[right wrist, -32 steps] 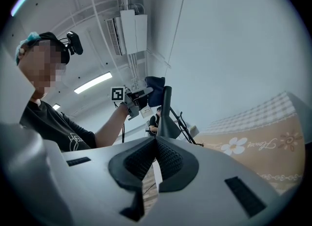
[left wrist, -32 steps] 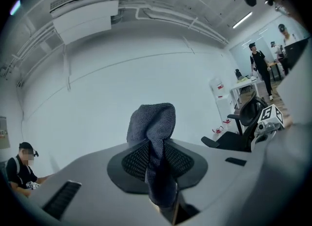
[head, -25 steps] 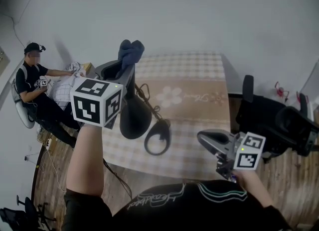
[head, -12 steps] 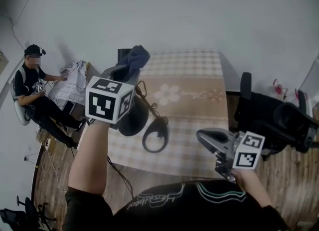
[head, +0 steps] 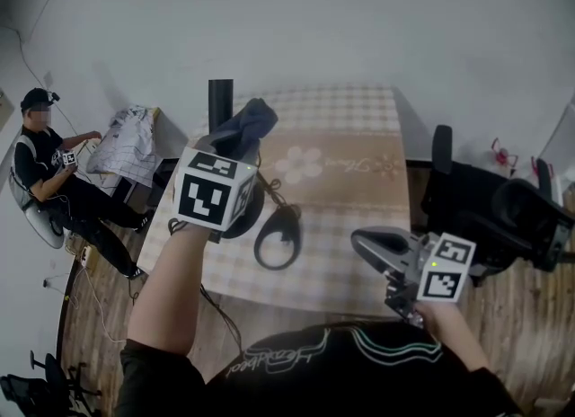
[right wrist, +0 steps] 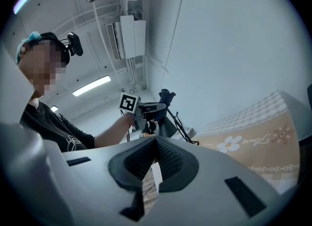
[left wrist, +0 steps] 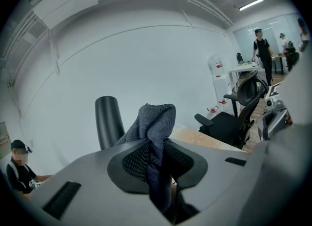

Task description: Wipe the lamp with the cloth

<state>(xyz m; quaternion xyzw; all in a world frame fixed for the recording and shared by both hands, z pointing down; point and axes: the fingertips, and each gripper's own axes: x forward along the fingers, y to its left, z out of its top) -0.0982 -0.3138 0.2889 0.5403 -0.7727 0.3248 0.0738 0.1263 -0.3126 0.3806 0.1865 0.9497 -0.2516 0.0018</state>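
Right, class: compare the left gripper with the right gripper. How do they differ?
The left gripper is shut on the dark cloth; the right gripper is shut with nothing between its jaws. The left gripper reaches out over the table; the right gripper sits by the table's near edge, close to the person's body. Both carry a marker cube.
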